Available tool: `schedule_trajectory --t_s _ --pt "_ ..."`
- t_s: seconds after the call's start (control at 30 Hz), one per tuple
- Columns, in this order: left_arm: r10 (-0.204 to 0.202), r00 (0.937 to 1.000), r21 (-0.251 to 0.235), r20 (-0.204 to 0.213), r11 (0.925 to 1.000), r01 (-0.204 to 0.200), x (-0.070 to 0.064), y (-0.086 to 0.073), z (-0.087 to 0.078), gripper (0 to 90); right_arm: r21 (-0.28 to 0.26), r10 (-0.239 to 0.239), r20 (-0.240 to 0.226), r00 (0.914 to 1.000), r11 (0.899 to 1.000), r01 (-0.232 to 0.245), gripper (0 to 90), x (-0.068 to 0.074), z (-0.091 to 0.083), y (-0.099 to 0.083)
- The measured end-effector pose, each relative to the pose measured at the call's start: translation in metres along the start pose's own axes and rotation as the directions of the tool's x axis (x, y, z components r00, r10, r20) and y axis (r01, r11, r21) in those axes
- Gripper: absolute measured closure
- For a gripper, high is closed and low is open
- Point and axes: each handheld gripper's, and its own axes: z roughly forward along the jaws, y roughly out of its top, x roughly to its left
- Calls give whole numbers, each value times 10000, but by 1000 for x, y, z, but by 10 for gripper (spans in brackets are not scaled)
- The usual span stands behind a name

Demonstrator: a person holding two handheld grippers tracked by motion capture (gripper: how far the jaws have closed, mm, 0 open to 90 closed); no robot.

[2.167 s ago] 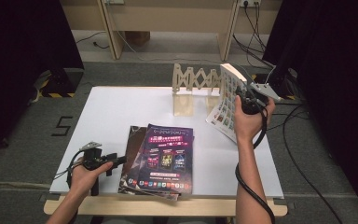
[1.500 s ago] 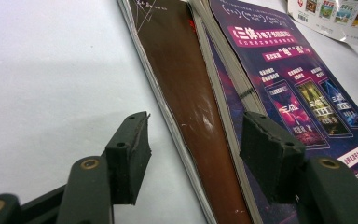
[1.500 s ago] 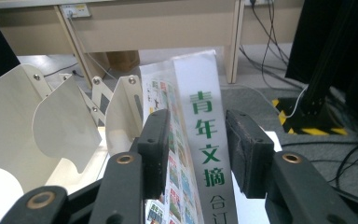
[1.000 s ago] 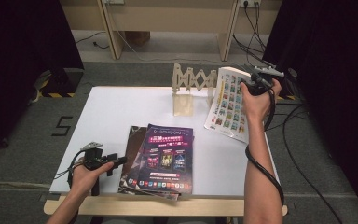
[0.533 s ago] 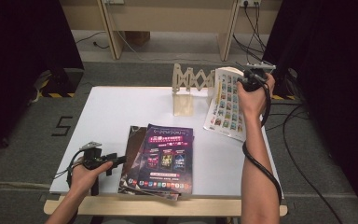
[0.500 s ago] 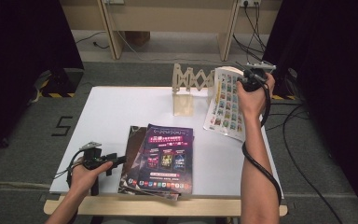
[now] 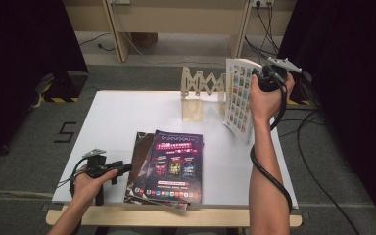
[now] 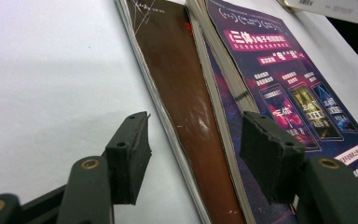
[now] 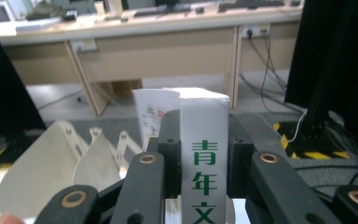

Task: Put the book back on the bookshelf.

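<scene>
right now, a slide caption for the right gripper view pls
Right gripper clamps a white magazine by its green-lettered spine, above the wooden accordion rack.

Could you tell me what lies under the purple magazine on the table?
Under the purple magazine lies a brown-covered magazine, its left edge sticking out, and more page edges show below. How many lie stacked there, and their covers, are hidden.

White table (image 7: 127,117) on grey carpet floor (image 7: 39,132) — wooden front edge. On it: stack of magazines (image 7: 169,166) near front, purple cover on top, brown 1 underneath; wooden accordion rack (image 7: 200,93) standing at the back edge.
</scene>
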Motion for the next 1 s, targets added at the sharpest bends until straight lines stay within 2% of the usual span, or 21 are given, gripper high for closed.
schedule_trajectory --t_s 0.2,0.33,0.53,0.67,0.77,0.83,1.0 --pt "-11 10000 48 -21 10000 11 2 -1 1 415 -534 354 112 9993 9980 -347 740 3 10 5" --pt "-66 10000 23 -48 10000 66 3 0 1 415 -609 656 8 9978 9960 -654 739 3 19 7" --pt "-97 9999 -87 -66 9999 97 3 1 -1 416 -971 556 -1 9985 9937 -553 738 9 31 -8" --pt "-110 9999 -48 -69 9999 110 3 1 0 416 -1047 37 249 9997 9945 -10 734 14 26 -18" --pt "-73 9999 -18 -96 10000 73 4 -1 0 417 -1149 -38 290 9996 9934 71 732 16 19 -27" --pt "-55 9999 -34 -108 10000 55 3 -1 0 418 -1107 -270 588 9979 9933 334 730 17 14 -34" --pt "-16 10000 -43 -60 10000 16 1 0 -1 418 -1087 -32 678 9977 9940 106 726 12 5 -51"
